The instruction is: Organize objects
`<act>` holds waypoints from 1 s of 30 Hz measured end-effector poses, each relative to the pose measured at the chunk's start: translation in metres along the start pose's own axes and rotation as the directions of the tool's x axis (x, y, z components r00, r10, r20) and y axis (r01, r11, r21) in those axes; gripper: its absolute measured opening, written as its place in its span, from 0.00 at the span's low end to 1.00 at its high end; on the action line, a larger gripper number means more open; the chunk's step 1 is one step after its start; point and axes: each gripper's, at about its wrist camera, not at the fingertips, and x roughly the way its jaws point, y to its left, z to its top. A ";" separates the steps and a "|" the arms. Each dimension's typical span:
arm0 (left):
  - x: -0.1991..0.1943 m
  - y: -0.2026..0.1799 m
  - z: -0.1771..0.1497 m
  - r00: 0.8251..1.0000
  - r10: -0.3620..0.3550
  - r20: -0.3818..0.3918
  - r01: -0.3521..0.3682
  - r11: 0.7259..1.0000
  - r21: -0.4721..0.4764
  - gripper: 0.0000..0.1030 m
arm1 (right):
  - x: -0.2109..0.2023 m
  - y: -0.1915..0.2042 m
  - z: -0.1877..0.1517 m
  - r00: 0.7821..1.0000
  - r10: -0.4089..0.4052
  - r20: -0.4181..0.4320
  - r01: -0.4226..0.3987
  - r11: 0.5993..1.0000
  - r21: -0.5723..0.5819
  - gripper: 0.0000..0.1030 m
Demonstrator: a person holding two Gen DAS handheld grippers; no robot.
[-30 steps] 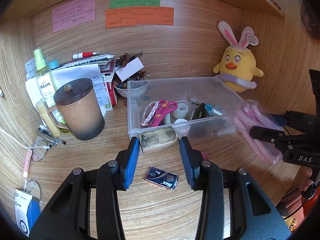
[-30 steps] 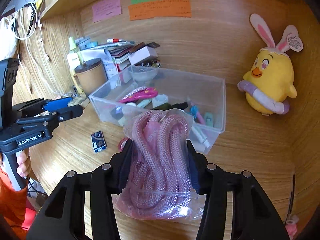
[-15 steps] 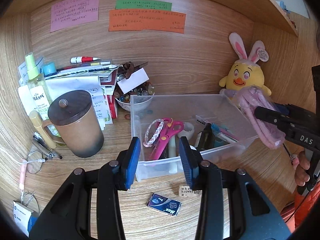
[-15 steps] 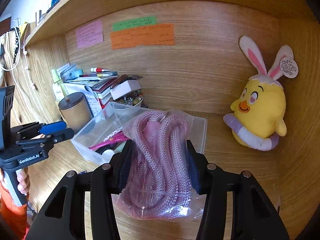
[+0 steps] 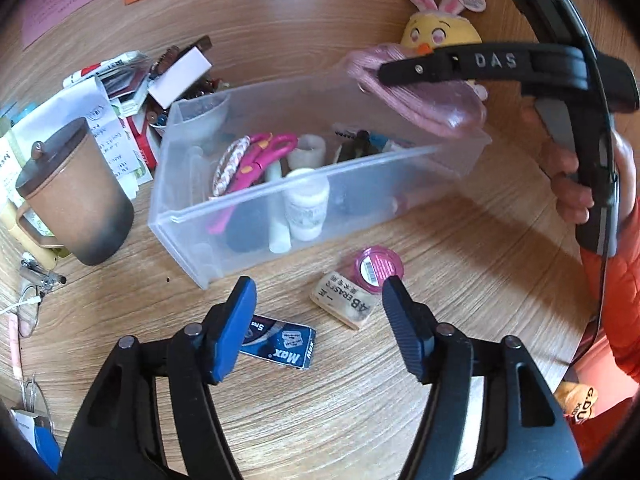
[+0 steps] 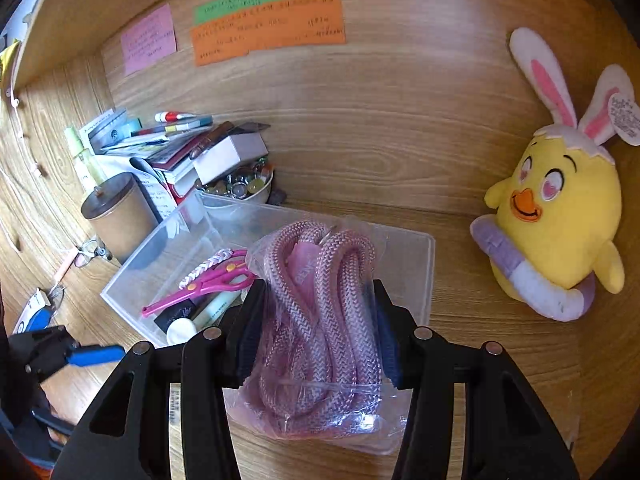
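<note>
Right wrist, bagged pink rope (image 6: pixel 320 320) lengthwise along fingers

Readable words on four things
"DAS" on the right gripper (image 5: pixel 404 70), "Max" on the blue box (image 5: pixel 280 344), "4B ERASER" on the eraser (image 5: pixel 346 300), "G.DU" on the yellow pack (image 5: pixel 582 400).

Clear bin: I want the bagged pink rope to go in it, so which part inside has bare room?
The clear bin's right end, below the bagged pink rope, looks bare. The left end is crowded with pink scissors and bottles.
</note>
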 end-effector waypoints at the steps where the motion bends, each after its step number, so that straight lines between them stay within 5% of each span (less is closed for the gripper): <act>1: 0.004 -0.002 -0.002 1.000 0.000 -0.009 0.000 1.000 0.009 0.67 | 0.004 0.000 0.000 1.000 0.007 -0.011 -0.007 1.000 -0.001 0.45; 5: 0.019 -0.002 -0.003 0.999 -0.019 -0.051 0.020 1.000 0.006 0.67 | 0.015 0.004 0.002 0.999 0.002 -0.037 -0.003 1.000 -0.017 0.40; 7: 0.024 -0.003 -0.003 0.998 -0.036 -0.058 0.036 0.999 0.001 0.64 | 0.021 0.005 0.004 0.999 -0.001 -0.053 0.000 1.000 -0.020 0.26; 10: 0.030 -0.007 -0.006 0.995 -0.060 -0.078 0.061 0.998 0.010 0.44 | 0.027 0.006 0.006 0.997 0.023 -0.072 -0.024 0.999 -0.022 0.26; 19: 0.017 -0.015 -0.013 1.000 -0.002 -0.023 0.003 1.000 0.030 0.42 | 0.008 0.016 -0.006 0.999 0.010 -0.052 -0.014 0.997 -0.072 0.26; 30: -0.027 0.015 0.010 0.996 -0.010 0.091 0.018 0.996 -0.089 0.43 | -0.044 0.025 -0.028 0.997 0.082 0.013 -0.081 0.994 -0.075 0.50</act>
